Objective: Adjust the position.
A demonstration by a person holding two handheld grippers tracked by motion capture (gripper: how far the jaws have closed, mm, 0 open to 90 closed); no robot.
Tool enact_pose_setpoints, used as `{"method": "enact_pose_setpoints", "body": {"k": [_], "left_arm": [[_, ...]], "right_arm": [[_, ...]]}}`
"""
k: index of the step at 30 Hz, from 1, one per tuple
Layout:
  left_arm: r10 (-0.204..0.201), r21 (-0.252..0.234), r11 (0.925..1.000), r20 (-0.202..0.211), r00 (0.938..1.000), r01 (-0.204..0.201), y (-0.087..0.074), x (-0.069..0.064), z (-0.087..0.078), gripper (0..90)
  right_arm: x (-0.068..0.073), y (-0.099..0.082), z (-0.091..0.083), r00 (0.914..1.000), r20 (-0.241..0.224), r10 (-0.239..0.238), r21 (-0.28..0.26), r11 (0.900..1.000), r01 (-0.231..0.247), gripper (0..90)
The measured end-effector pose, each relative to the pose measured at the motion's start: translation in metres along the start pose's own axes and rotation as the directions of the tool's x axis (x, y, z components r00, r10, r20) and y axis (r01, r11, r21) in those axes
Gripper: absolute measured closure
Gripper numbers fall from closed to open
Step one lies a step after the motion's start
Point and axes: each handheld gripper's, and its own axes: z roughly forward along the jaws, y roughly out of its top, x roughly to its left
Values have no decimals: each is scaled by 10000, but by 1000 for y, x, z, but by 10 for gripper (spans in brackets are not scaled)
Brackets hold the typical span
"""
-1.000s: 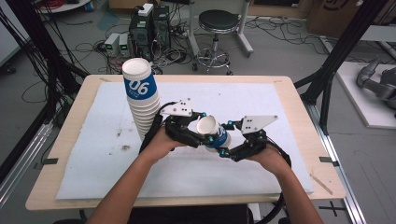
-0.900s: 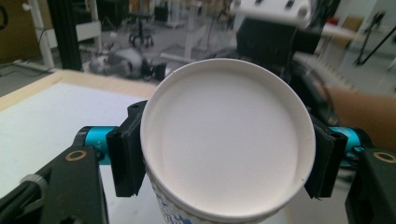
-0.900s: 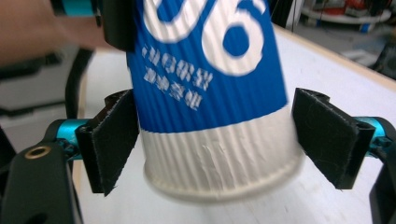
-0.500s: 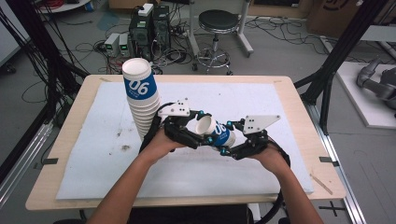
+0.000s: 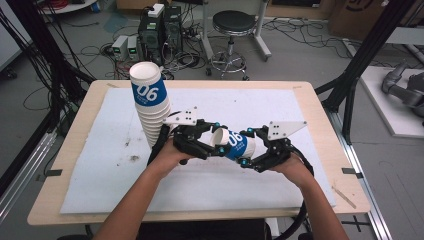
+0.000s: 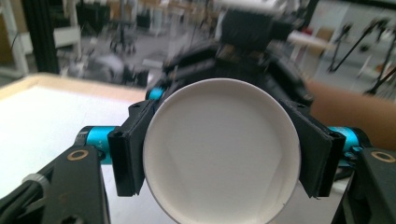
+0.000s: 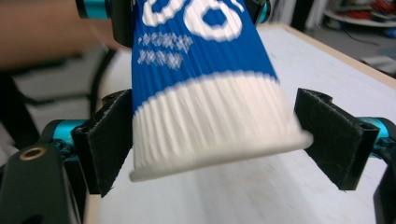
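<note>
The paper cup (image 5: 232,143) lies on its side in the air above the middle of the white mat (image 5: 300,110), between the two grippers, much as half a second ago. The left gripper (image 5: 212,148) clamps its open rim end, pads (image 6: 128,149) pressed on both sides. The right gripper (image 7: 215,149) has just been opening — its jaws now stand wide around the cup's base, the right pad clear of it. The tall cup stack (image 5: 150,105) stands behind, unmoved.

Round stool (image 5: 233,22) on grey floor (image 5: 300,55) (cables strewn about).
</note>
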Motion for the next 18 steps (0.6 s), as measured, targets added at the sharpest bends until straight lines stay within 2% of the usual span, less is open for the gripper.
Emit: {"method": "enact_pose_setpoints", "body": {"k": [2,3,4,5,10,11,12,13,14,15,16,17,18], "left_arm": [[-109,-418,9991,237,9997,119,0,0,-1,305],[-123,-526,9985,334,9994,140,0,0,-1,305],[-94,-570,9983,367,9993,115,0,0,-1,305],[-101,-399,9991,361,9993,116,0,0,-1,310],[-67,-133,9999,224,9997,70,-1,-1,1,306],[147,308,9994,-99,9998,-144,0,-4,3,294],[147,308,9994,-99,9998,-144,0,-4,3,270],[512,859,9952,-569,9971,-462,2,-7,5,230],[512,859,9952,-569,9971,-462,2,-7,5,210],[632,1257,9905,-601,9962,-552,2,-8,7,211],[632,1257,9905,-601,9962,-552,2,-8,7,213],[708,1461,9873,-533,9961,-624,1,-8,8,213],[706,1596,9852,-483,9963,-621,0,-8,9,213]], "right_arm": [[0,-2,1,9995,-292,154,-414,9990,-166,170],[0,-2,1,9986,-497,157,-407,9990,-177,191],[0,-2,1,9986,-497,157,-407,9990,-177,191],[0,-2,1,9985,-531,-110,-287,9995,95,232],[0,-1,-2,9977,-508,-441,16,9990,443,266],[0,0,-3,9969,-415,-666,248,9974,677,269],[0,1,-3,9959,-317,-844,456,9953,857,270],[0,1,-4,9946,-221,-1013,694,9923,1026,270],[0,2,-4,9934,-196,-1130,962,9888,1144,270],[1,3,-5,9911,-140,-1322,1204,9838,1329,270],[1,3,-5,9911,-140,-1322,1204,9838,1329,270],[3,5,-6,9897,-183,-1418,1686,9753,1429,270],[3,5,-6,9897,-183,-1418,1686,9753,1429,270]]}}
